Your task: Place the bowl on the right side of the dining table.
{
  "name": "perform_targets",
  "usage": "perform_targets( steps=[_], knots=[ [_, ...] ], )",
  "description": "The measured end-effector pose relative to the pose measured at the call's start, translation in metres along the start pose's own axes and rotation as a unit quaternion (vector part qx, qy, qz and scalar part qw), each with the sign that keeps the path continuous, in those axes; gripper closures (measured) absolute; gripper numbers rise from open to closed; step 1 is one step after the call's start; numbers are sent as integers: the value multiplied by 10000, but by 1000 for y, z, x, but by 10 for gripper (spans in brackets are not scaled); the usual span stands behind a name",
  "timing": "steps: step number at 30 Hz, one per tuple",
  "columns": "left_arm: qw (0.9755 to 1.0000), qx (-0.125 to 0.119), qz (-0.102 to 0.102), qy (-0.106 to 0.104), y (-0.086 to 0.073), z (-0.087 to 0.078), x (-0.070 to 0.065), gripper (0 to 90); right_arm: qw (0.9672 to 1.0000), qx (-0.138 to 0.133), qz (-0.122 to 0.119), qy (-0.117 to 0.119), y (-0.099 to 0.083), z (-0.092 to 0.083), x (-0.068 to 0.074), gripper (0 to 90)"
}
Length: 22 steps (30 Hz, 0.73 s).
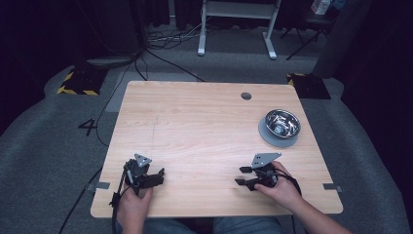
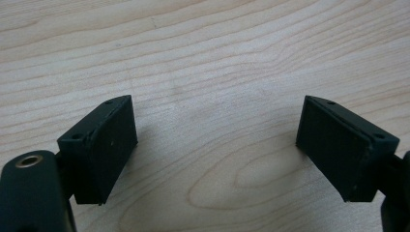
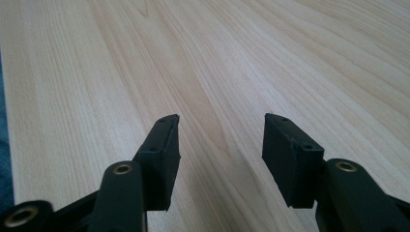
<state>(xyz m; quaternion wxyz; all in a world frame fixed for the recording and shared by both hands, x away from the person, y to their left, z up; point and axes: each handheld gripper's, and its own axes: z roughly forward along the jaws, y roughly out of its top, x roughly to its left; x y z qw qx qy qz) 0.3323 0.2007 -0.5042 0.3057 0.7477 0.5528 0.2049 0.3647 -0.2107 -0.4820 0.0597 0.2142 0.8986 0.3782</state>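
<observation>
My left gripper [image 1: 158, 176] rests low over the front left of the wooden table [image 1: 195, 122], held by a hand. In the left gripper view its jaws stand wide apart over bare wood, and the left gripper [image 2: 217, 145] is open with nothing between its pads. My right gripper [image 1: 242, 175] sits near the front right of the table, pointing left, held by the other hand. The right gripper [image 3: 221, 140] is open in its own view, with only wood grain between the jaws.
A shiny metal bowl [image 1: 282, 122] stands on a grey round mat [image 1: 265, 135] at the table's right side. A round cable hole [image 1: 246, 95] is near the far edge. Cables and a desk frame [image 1: 236, 19] lie on the floor beyond.
</observation>
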Motion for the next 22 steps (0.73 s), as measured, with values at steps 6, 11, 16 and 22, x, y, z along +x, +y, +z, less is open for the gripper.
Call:
perform_targets(
  steps=[6, 11, 16, 22],
  knots=[
    [10000, 1, -1, 1, 0, 0, 0, 146, 10000, -61, -3, -7, -5, 7, 2, 468],
    [10000, 2, -1, 1, 0, 0, 0, 146, 9999, -98, -56, -97, -10, 12, 4, 435],
    [10000, 1, 0, 1, 0, 0, 0, 147, 9993, -311, -183, -129, -14, 16, 6, 304],
    [10000, -4, -7, 5, 0, 0, 0, 146, 9990, -299, -295, -145, -14, 18, 8, 286]
  ],
)
